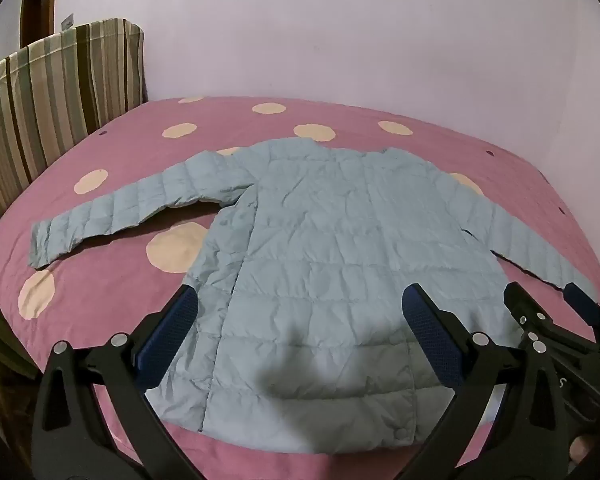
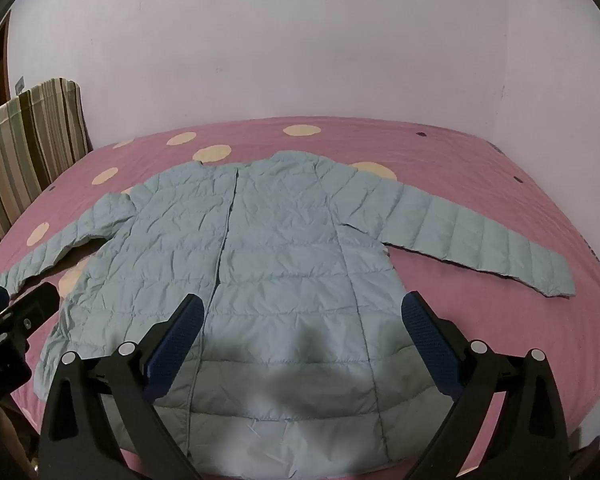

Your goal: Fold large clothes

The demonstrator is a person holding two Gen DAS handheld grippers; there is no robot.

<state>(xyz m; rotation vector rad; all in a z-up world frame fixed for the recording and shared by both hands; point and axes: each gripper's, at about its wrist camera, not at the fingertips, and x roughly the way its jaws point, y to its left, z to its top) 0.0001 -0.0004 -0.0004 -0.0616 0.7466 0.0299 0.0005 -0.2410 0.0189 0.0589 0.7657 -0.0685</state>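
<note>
The puffy light-blue quilted jacket [image 1: 340,248] lies flat on the pink spotted bed [image 1: 112,304], ready for folding. Both grippers, left gripper [image 1: 300,320] and right gripper [image 2: 304,324], hover at its near edge, fingers wide and empty.

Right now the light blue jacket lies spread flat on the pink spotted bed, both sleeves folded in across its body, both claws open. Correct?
Not quite: the jacket has both sleeves stretched out sideways on the bed, as the right wrist view shows. Left claw and right claw are open.
</note>
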